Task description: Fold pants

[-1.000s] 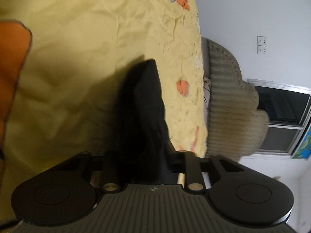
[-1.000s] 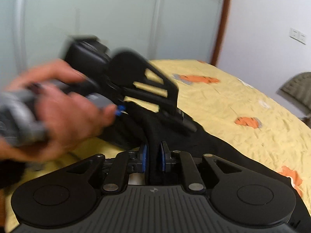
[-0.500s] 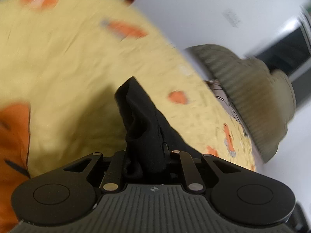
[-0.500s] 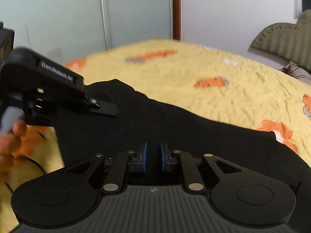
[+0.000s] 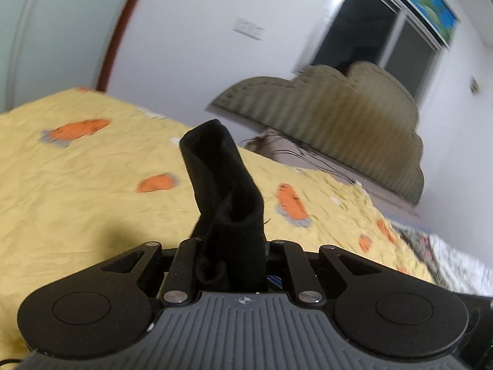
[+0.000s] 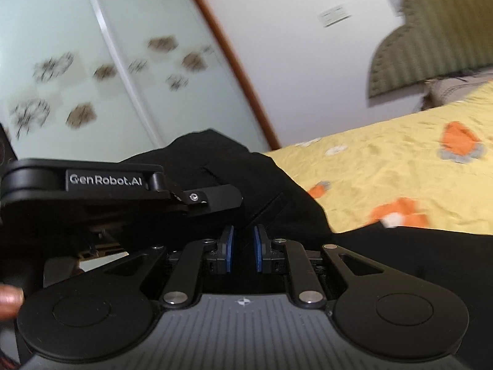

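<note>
The black pants (image 5: 222, 185) stick up as a bunched fold from between the fingers of my left gripper (image 5: 231, 256), which is shut on them; the cloth hides its pads. In the right wrist view the pants (image 6: 246, 178) rise as a dark mound ahead and stretch off to the right (image 6: 400, 246). My right gripper (image 6: 243, 246) is shut on the black cloth, which fills the narrow gap between its blue pads (image 6: 229, 248). The left gripper (image 6: 212, 199) shows from the side, just left of and above the right one, its tip against the same cloth.
A bed with a yellow sheet (image 5: 77, 191) printed with orange shapes lies under both grippers. An olive padded headboard (image 5: 354, 117) stands at its far end, a dark window (image 5: 369, 30) above. Pale sliding wardrobe doors (image 6: 92, 61) stand behind. A fingertip (image 6: 9, 300) shows at the left edge.
Both grippers have rolled and lifted, carrying the pants up off the sheet. The left gripper now sits close beside the right one. The left view has swung from the sheet to the headboard.
</note>
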`<state>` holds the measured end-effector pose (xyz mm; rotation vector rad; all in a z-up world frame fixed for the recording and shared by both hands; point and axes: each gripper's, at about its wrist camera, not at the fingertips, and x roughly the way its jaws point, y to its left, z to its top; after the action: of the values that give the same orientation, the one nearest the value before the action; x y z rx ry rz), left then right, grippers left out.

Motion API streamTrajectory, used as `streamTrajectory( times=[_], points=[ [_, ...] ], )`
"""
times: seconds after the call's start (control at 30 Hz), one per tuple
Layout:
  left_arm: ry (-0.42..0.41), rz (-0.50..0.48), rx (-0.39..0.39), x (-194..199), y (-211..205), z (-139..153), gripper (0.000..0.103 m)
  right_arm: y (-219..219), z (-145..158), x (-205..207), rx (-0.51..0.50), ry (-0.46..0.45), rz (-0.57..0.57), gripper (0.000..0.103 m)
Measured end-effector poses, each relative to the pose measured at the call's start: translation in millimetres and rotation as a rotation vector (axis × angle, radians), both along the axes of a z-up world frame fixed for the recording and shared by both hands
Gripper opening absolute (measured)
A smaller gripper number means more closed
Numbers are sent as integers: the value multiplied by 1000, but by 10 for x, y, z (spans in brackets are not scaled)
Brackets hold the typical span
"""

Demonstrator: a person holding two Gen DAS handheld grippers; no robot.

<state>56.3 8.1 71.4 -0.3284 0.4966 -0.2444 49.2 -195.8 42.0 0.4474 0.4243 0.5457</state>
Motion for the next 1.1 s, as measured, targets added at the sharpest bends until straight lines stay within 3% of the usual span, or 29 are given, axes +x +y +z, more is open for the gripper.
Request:
streamTrajectory(
  times=[0.37,0.7,0.8,0.9,1.0,1.03,1.1],
  points=[
    [26,-221,96,152,-1387,-419,20,-1199,-353,-279,89,146,-250,14],
    [71,-355,142,228,-2141,-786,22,-1856,-634,-438,95,243,-425,14],
    [115,-409,145,305,-2286,-905,38,-1993,-707,-451,82,286,-477,14],
    [208,-477,97,343,-2296,-968,51,-2099,-735,-560,11,304,-543,14],
    [205,-562,74,252,-2198,-894,63,-2323,-744,-745,-22,318,-651,14],
    [199,-570,68,236,-2132,-852,72,-2411,-733,-800,-36,321,-707,14],
    [174,-530,52,225,-1931,-726,77,-2534,-695,-911,-43,309,-792,14]
  ],
)
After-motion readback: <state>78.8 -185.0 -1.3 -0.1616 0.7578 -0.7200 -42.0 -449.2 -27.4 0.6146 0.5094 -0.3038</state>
